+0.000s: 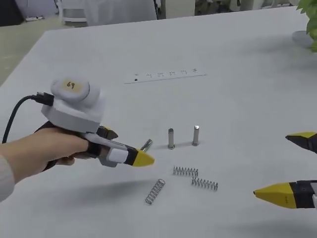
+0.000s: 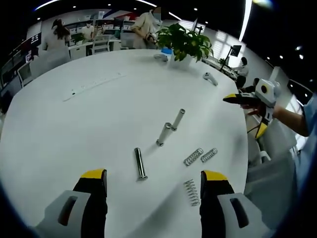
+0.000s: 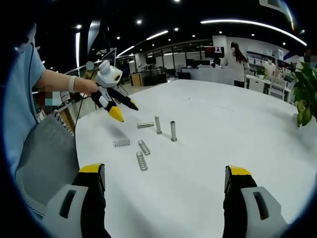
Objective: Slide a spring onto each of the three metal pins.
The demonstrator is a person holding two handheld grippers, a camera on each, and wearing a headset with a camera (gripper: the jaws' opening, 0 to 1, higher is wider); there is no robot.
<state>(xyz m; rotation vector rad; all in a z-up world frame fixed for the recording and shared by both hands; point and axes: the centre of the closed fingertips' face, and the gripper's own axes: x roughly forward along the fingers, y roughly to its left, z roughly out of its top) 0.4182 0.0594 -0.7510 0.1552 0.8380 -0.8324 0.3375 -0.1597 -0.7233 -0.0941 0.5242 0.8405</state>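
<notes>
Two metal pins (image 1: pixel 171 139) (image 1: pixel 196 135) stand upright on the white table (image 1: pixel 237 99). A third pin (image 1: pixel 146 145) lies on its side just left of them. Three loose springs (image 1: pixel 185 171) (image 1: pixel 204 184) (image 1: pixel 155 191) lie in front of the pins. My left gripper (image 1: pixel 130 146) hovers open right beside the lying pin (image 2: pixel 140 163), which sits between and ahead of its jaws, untouched. My right gripper (image 1: pixel 280 164) stands open at the right, well away from the springs (image 3: pixel 141 160) and upright pins (image 3: pixel 173 131), holding nothing.
A white power strip (image 1: pixel 163 75) lies farther back on the table. A potted plant (image 2: pixel 185 42) and a small grey object (image 2: pixel 210 78) sit near the far edge. People and desks are in the background. Bare table surrounds the pins.
</notes>
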